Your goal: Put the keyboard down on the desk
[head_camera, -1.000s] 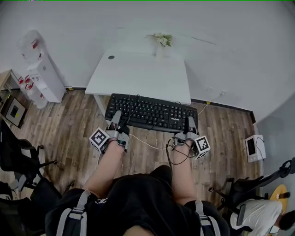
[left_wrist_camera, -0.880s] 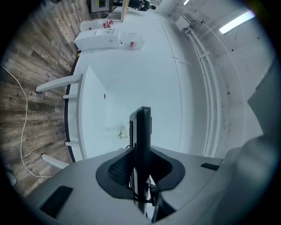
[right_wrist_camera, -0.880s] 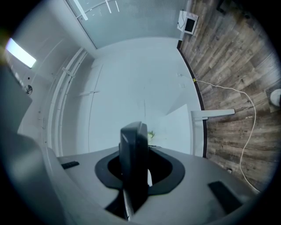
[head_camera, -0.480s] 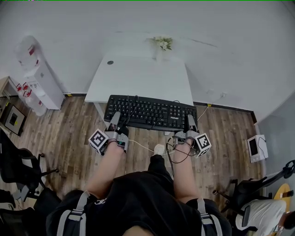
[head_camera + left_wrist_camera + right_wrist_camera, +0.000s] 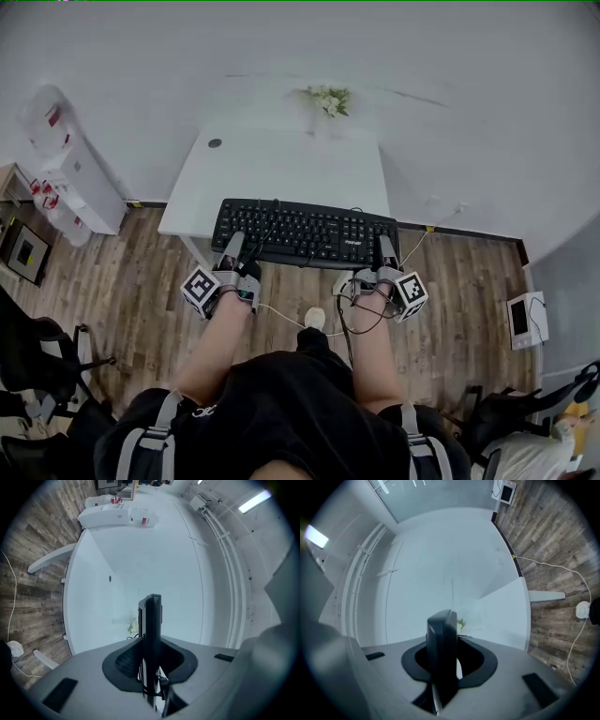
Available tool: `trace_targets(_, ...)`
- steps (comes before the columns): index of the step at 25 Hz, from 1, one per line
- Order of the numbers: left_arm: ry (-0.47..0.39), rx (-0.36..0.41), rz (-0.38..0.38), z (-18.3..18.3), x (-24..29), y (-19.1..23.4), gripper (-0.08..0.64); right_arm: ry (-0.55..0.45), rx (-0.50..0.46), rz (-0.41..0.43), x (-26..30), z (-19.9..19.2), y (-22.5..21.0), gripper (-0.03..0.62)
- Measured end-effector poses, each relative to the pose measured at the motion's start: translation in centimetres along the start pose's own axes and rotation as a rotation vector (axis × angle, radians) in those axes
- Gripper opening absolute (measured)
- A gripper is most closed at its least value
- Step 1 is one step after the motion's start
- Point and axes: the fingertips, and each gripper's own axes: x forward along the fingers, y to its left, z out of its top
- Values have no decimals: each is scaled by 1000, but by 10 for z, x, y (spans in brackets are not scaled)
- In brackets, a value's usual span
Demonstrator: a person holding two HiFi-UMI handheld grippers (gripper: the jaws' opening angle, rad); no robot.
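A black plastic computer keyboard (image 5: 305,232) is held level in the air, keys up, at the near edge of a white rectangular desk (image 5: 281,173). From the head view its far long side overlaps the desk's front edge; whether it touches the top cannot be told. A thin dark cable (image 5: 272,217) trails across its keys.

The left claw (image 5: 232,247) is clenched on the keyboard's near edge towards the left end, and the right claw (image 5: 385,249) is clenched on the same edge towards the right end. In each gripper view the keyboard stands edge-on, pinched between the pads.

The desk has a smooth matte white top with a small dark round cable hole (image 5: 215,142) near its far left corner. A small white vase of pale flowers (image 5: 328,97) stands at its far edge, against a plain pale grey wall (image 5: 450,84).

The floor (image 5: 122,272) is grey-brown wood plank, with a thin white cable (image 5: 291,315) lying on it under the person's bare forearms. A white water dispenser (image 5: 70,164) stands against the wall to the left of the desk. Black office chairs (image 5: 37,342) sit at the lower left (only partly in frame). A small white box with a dark screen (image 5: 518,317) rests on the floor at the right.
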Motion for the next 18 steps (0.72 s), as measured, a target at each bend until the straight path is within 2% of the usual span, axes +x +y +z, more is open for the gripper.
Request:
trace_targets(10,-6,1,52,-35,145,27,74,5,10,-46,128,86,-19,86)
trace_targets(18,-15,28,94,-53,225,44,74,19,44,-91,205,133,-41,86)
